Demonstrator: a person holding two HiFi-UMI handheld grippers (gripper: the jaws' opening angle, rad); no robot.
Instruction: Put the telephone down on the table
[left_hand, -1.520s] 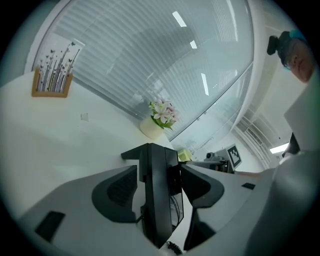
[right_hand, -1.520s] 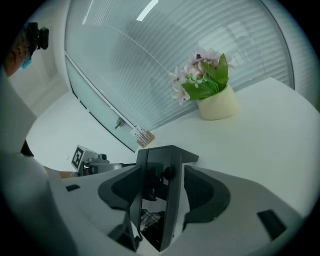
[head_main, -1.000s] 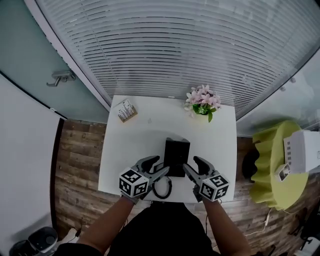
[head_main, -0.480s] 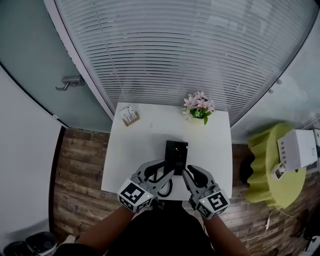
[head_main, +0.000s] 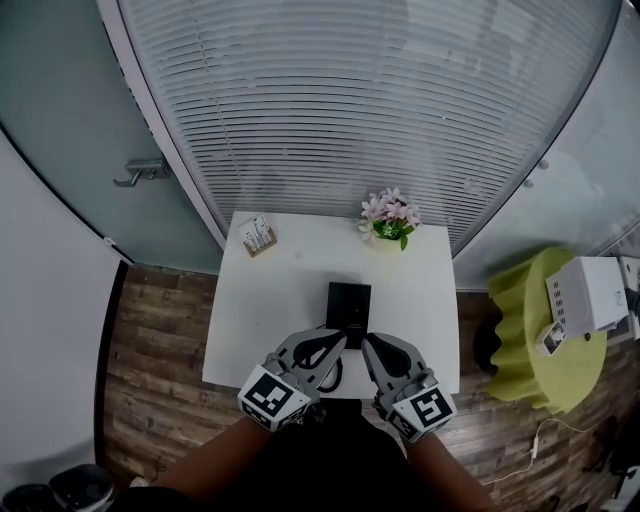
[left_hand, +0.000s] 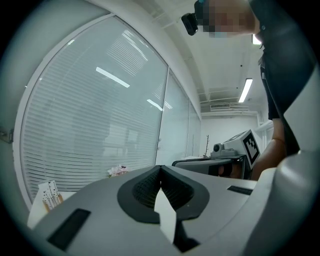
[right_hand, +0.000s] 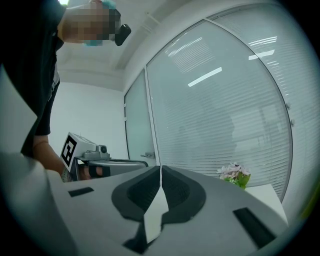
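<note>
Both claws have gone from wide, flanking the phone (head_main: 348, 305), to shut, and now sit higher and nearer the person. Jaws just closed w/ nothing between them. Phone hasn't shifted on the worktop (head_main: 260, 320).

Phone: black, lying flat on the white worktop, approx mid-width, in the near half, long side running away from the person. Cord (head_main: 337, 375) lies just at its near end by the worktop's near edge, partly covered by the L claw (head_main: 337, 338) in head view.

L claw: comes in from lower left, tip over the phone's near-left corner in head view. Pads (left_hand: 145, 187) are pressed together, empty.

R claw (head_main: 367, 341): mirrors it from lower right, tip at the phone's near-right corner. Pads (right_hand: 175, 189) meet too, holding nothing.

Neither claw grips the phone; it lies just ahead of both tips. Can't tell from head view if the tips touch it. Both claw views look out roughly level at the blinds (head_main: 360, 100), each w/ the other claw alongside.

Further out: flowers (head_main: 388, 216) at the worktop's far edge, right of centre. Card stand (head_main: 257, 237) at the far-left corner. Wood floor (head_main: 160, 320) either side. Green stool (head_main: 540, 340) w/ white box (head_main: 585, 295) well apart at right.
</note>
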